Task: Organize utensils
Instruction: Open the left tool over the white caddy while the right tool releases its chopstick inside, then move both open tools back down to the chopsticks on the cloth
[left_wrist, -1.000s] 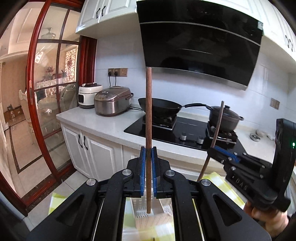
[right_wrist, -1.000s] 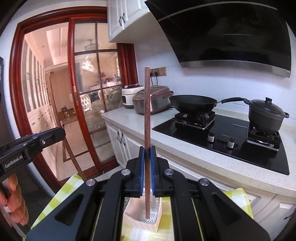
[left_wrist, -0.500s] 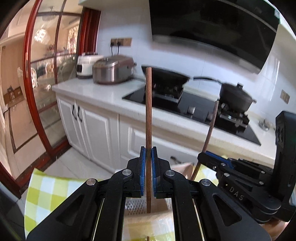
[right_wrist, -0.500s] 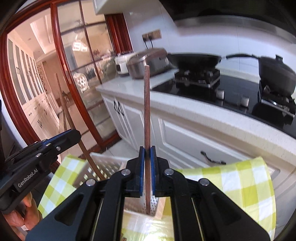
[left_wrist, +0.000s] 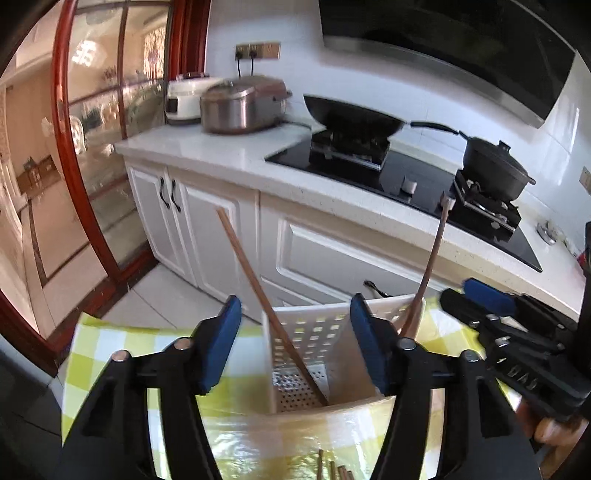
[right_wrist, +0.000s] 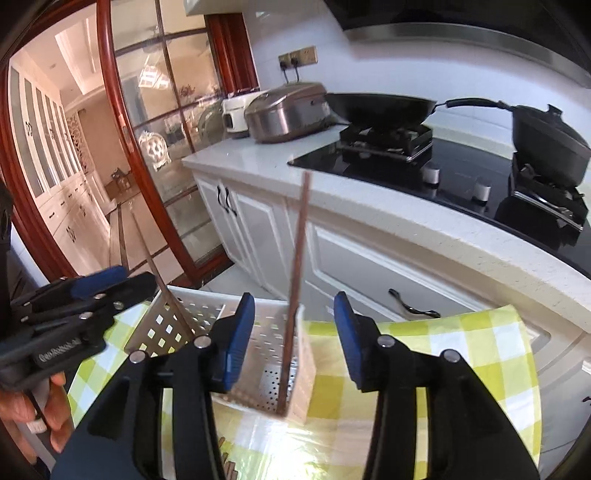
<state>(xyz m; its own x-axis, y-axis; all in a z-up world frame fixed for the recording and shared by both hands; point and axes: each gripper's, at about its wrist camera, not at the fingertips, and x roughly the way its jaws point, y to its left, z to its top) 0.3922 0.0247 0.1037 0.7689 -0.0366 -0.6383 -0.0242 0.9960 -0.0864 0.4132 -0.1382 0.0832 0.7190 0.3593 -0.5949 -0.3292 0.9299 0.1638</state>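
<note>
We see the left tool (left_wrist: 295, 343) with its blue pads spread, its jaws having just been opening; nothing is pinched. One brown chopstick (left_wrist: 266, 302) leans free in the white perforated holder (left_wrist: 321, 332), tip on the holder's floor, top tilted left. The holder stands on the yellow-checked cloth (left_wrist: 110, 354) covering the surface, near its far edge. A second chopstick (right_wrist: 293, 314), somewhat blurred, apparently stands near-upright against the holder's right wall, between the spread pads of the right tool (right_wrist: 293, 339), which has likewise just been opening and grips nothing.
</note>
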